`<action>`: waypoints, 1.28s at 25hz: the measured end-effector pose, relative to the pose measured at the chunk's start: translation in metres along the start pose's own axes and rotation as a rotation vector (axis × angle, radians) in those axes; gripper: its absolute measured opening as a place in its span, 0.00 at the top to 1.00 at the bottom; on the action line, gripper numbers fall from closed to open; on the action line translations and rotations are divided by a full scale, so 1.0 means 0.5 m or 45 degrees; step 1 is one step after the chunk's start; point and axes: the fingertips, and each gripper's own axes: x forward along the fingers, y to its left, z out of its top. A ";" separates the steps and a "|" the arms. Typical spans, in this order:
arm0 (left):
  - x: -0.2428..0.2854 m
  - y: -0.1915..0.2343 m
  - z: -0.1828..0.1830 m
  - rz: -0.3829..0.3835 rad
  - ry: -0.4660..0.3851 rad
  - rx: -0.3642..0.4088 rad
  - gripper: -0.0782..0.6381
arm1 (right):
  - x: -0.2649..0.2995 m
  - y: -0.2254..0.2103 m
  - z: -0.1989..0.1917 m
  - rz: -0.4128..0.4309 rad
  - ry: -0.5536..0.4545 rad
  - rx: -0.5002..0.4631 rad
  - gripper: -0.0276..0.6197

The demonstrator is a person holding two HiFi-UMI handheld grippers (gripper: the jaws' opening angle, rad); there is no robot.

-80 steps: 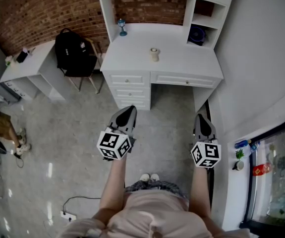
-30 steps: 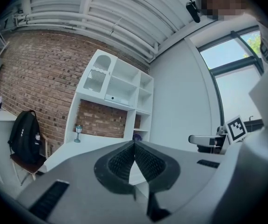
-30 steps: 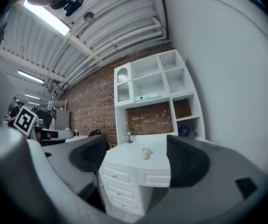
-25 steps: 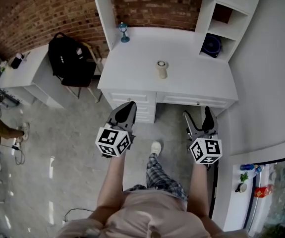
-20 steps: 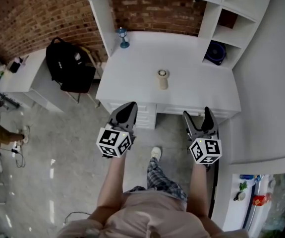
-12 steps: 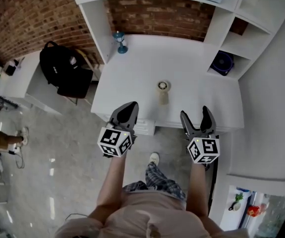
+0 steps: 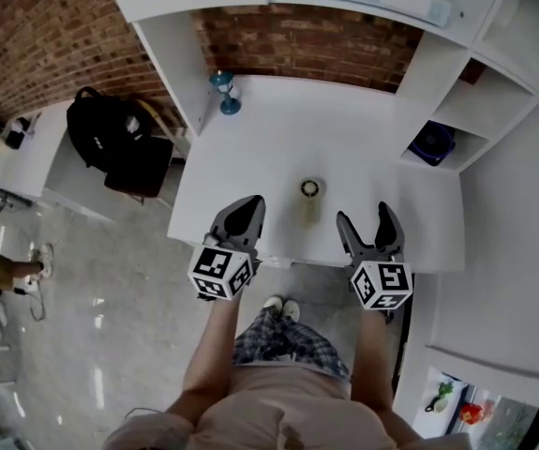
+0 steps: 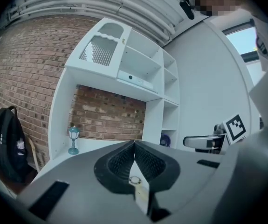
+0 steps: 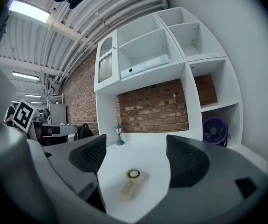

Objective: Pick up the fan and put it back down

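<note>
L gripper (image 7: 247,204) is hovering over desk (image 7: 278,139) front edge, jaws pressed together, nothing btwn them. Small cream fan (image 7: 310,198) is lying flat on desk, btwn the two grippers, untouched. R gripper (image 7: 364,216) is hovering near fan, jaws spread wide, empty.

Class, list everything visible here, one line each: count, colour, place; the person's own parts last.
desk: one, white, against the brick wall
handheld fan: one, cream, lying on the desk near its front edge
lamp: one, teal, desk's back left corner
round fan: one, purple, right-hand shelf cubby
backpack: one, black, left of the desk
left gripper: one, grey, jaws together
right gripper: one, grey, jaws apart, empty
</note>
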 end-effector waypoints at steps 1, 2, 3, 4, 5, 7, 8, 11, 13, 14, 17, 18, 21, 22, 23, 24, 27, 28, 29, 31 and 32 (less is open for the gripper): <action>0.010 0.008 0.002 -0.003 0.002 0.002 0.85 | 0.011 -0.005 0.003 -0.005 0.001 0.004 0.34; 0.020 0.016 0.004 -0.004 0.005 0.006 0.85 | 0.023 -0.009 0.005 -0.009 0.004 0.006 0.34; 0.031 0.025 0.006 -0.004 0.006 0.011 0.85 | 0.037 -0.012 0.006 -0.010 0.009 0.007 0.34; 0.041 0.034 0.009 -0.004 0.008 0.017 0.85 | 0.050 -0.014 0.007 -0.009 0.014 0.006 0.34; 0.050 0.043 0.011 -0.005 0.012 0.022 0.85 | 0.063 -0.014 0.007 -0.010 0.023 0.005 0.34; 0.069 0.061 0.009 -0.006 0.030 0.019 0.85 | 0.086 -0.015 0.003 -0.015 0.053 0.000 0.34; 0.079 0.072 0.008 -0.004 0.039 0.011 0.85 | 0.099 -0.016 0.000 -0.017 0.076 -0.003 0.34; 0.112 0.099 -0.002 0.000 0.071 -0.021 0.85 | 0.143 -0.016 -0.024 -0.004 0.190 -0.009 0.34; 0.139 0.111 -0.015 -0.013 0.103 -0.039 0.85 | 0.174 -0.014 -0.047 0.011 0.278 0.000 0.34; 0.153 0.117 -0.025 -0.021 0.124 -0.049 0.85 | 0.190 -0.011 -0.060 0.019 0.324 0.006 0.34; 0.190 0.133 -0.067 -0.032 0.202 -0.078 0.85 | 0.239 0.004 -0.105 0.048 0.465 0.017 0.34; 0.202 0.137 -0.085 -0.031 0.229 -0.092 0.85 | 0.253 0.009 -0.123 0.054 0.508 0.018 0.35; 0.231 0.143 -0.142 -0.019 0.310 -0.142 0.85 | 0.287 0.019 -0.180 0.052 0.622 0.037 0.36; 0.239 0.143 -0.160 -0.016 0.332 -0.158 0.85 | 0.296 0.022 -0.200 0.049 0.656 0.045 0.37; 0.246 0.143 -0.179 -0.012 0.353 -0.173 0.85 | 0.305 0.025 -0.221 0.048 0.687 0.052 0.38; 0.251 0.143 -0.197 -0.009 0.372 -0.189 0.85 | 0.312 0.030 -0.241 0.048 0.715 0.058 0.39; 0.258 0.144 -0.249 0.011 0.427 -0.243 0.85 | 0.324 0.041 -0.304 0.040 0.784 0.065 0.39; 0.258 0.145 -0.264 0.021 0.443 -0.260 0.85 | 0.325 0.044 -0.323 0.032 0.802 0.068 0.40; 0.258 0.146 -0.278 0.030 0.458 -0.274 0.85 | 0.325 0.045 -0.341 0.023 0.819 0.074 0.40; 0.257 0.148 -0.303 0.043 0.486 -0.296 0.85 | 0.322 0.047 -0.373 0.008 0.856 0.090 0.41; 0.256 0.149 -0.314 0.048 0.500 -0.307 0.85 | 0.320 0.049 -0.387 0.003 0.874 0.097 0.42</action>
